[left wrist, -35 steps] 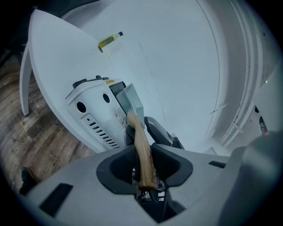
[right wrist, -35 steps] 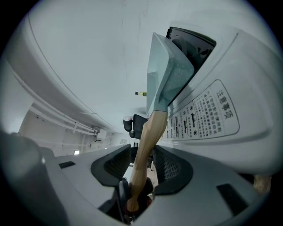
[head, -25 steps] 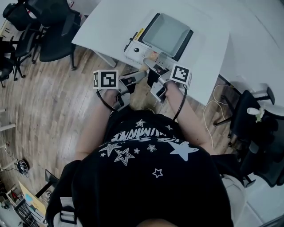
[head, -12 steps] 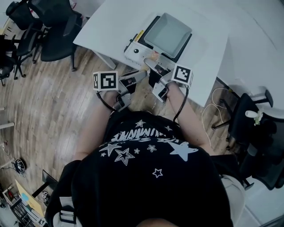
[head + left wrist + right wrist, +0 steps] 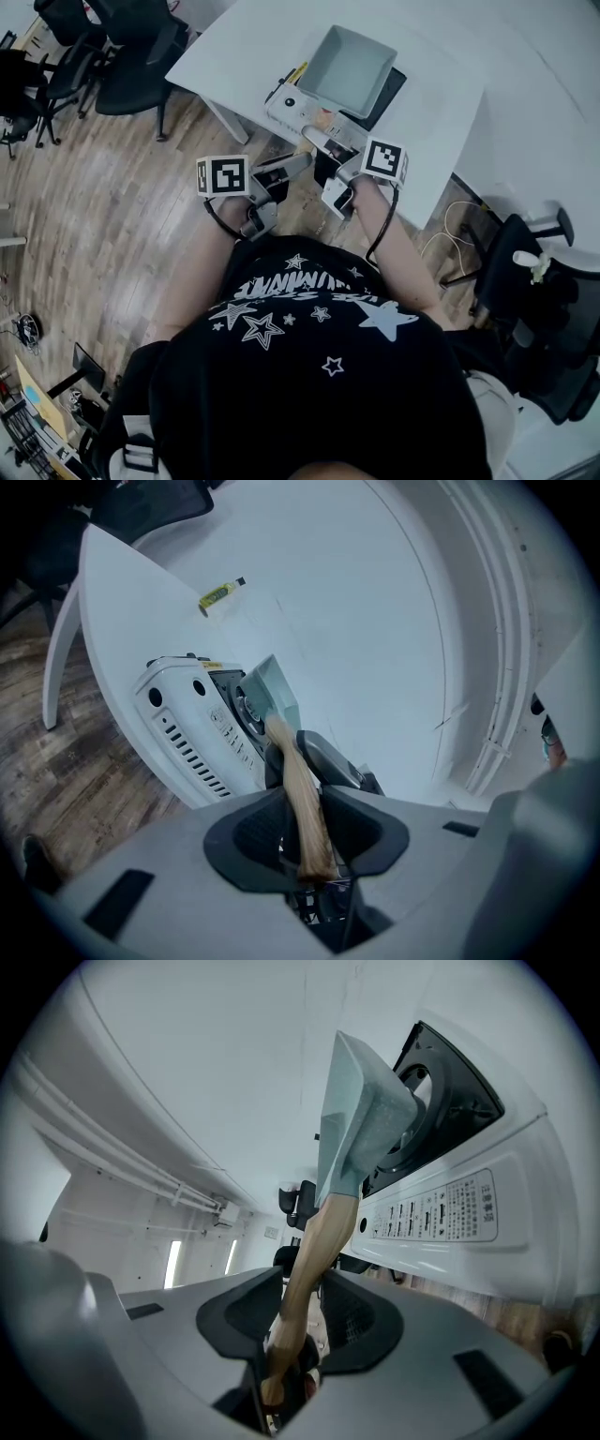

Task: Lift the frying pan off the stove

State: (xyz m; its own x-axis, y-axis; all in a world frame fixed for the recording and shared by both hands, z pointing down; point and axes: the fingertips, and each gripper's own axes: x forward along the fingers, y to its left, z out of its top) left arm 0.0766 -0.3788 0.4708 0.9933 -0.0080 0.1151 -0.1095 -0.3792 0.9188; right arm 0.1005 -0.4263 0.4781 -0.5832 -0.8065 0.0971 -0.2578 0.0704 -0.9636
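A square grey frying pan hangs tilted above the white portable stove on the white table. Its wooden handle points back toward me. In the left gripper view, the left gripper is shut on the handle, with the pan beyond it, next to the stove. The right gripper is shut on the same handle, and the pan stands clear of the stove's black top. In the head view the left gripper and the right gripper meet at the handle.
A small yellow item lies on the table beyond the stove. Black office chairs stand at the far left and another chair at the right. A pale cable hangs by the table's edge over the wooden floor.
The pan has risen off the stove's black top and tilted, exposing part of the top. Both grippers have stayed closed on the handle.
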